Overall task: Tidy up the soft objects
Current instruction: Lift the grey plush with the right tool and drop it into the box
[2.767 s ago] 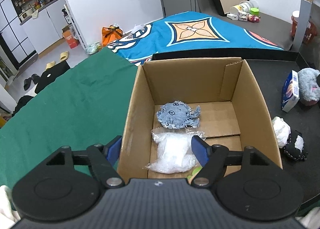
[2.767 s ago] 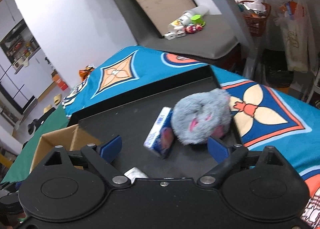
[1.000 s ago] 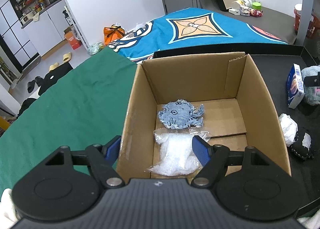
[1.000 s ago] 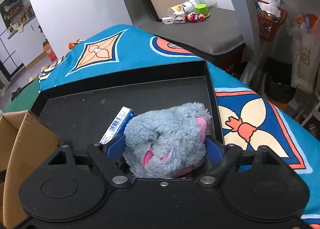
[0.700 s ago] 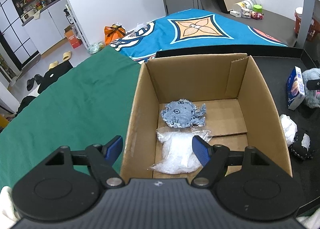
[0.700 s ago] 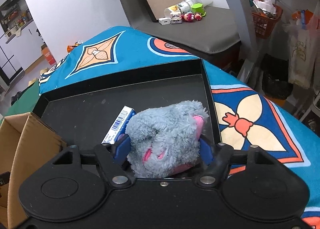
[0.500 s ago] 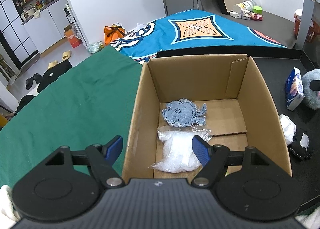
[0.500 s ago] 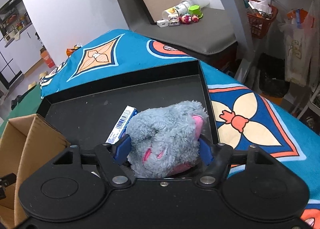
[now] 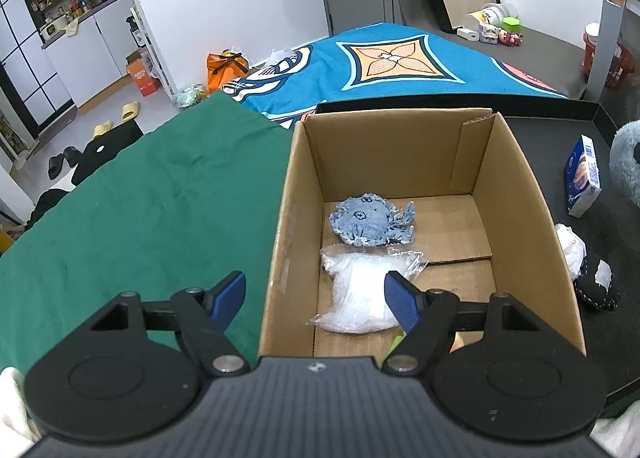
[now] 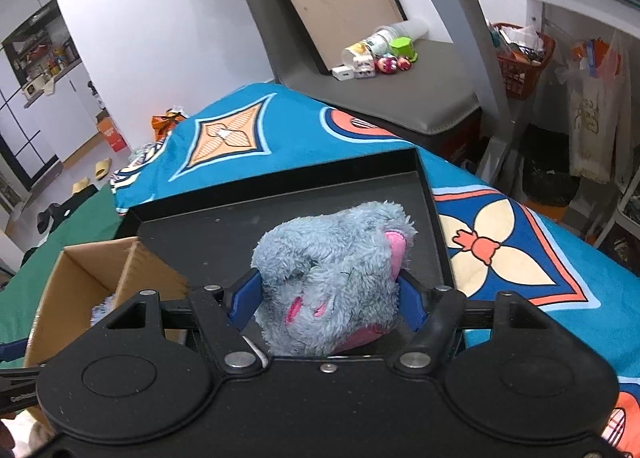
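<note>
Hovering at lower centre, the left gripper (image 9: 314, 300) stands spread and empty above the cardboard box (image 9: 520, 193). From the right wrist, the right gripper (image 10: 328, 298) pinches a grey plush toy (image 10: 332, 270) mid-frame; the box lies lower left.

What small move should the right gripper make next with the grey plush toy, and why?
Probably carry it left, over the cardboard box. The right gripper is shut on the grey plush toy, and the box already holds other soft things.

grey plush (image 9: 628, 161): cut by right edge | green item (image 9: 398, 340): behind tool
</note>
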The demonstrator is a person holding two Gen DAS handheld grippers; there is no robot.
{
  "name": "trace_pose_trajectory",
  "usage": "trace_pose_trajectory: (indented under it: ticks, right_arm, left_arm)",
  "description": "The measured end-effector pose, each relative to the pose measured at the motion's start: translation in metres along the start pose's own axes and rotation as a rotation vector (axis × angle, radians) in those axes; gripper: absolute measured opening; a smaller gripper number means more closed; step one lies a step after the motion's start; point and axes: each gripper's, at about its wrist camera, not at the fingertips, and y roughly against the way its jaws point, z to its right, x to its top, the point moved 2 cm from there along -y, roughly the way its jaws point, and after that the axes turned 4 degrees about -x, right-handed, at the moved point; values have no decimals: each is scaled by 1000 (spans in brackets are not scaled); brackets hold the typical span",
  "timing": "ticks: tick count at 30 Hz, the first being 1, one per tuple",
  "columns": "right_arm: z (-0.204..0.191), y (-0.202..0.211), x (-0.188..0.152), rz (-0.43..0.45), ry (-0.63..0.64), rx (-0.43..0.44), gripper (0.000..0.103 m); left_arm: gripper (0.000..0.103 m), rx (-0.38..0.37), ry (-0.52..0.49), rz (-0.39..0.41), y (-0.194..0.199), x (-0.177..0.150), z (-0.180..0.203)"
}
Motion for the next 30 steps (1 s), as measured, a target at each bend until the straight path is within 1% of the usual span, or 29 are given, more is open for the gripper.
trace_pose_trajectory:
  ticks: [5, 9, 12, 14, 15, 17, 18, 20, 23, 27, 30]
  right_arm:
    - [-17, 11, 3, 34, 32, 33, 68]
    - [-36, 17, 6, 62, 71, 70, 68]
    - [-50, 21, 7, 80, 100, 96, 68]
    - [-60, 24, 9, 89, 117, 111, 68]
    - [-64, 25, 9, 92, 124, 118, 68]
    - [-73, 26, 11, 98, 136, 131, 68]
    - [-77, 27, 12, 100, 141, 138, 68]
    - [-85, 28, 13, 105, 150, 150, 68]
    - [-96, 30, 14, 110, 168, 168, 68]
    - [-111, 32, 13, 111, 188, 191, 68]
    - [-121, 32, 13, 112, 204, 206, 68]
  left_arm:
    - [74, -18, 21, 16, 4, -2, -7]
    - [70, -38, 41, 26, 4, -5, -15]
    - [61, -50, 47, 25, 4, -7, -19]
    - [52, -59, 53, 22, 3, -9, -21]
    - [50, -61, 55, 20, 3, -9, -23]
    - [40, -65, 58, 22, 3, -11, -25]
    - [38, -69, 60, 22, 2, -12, -26]
    - [30, -78, 63, 21, 2, -14, -28]
    - [21, -88, 67, 19, 1, -17, -30]
    - [16, -99, 72, 23, 1, -19, -32]
    - [10, -105, 79, 33, 1, -19, -33]
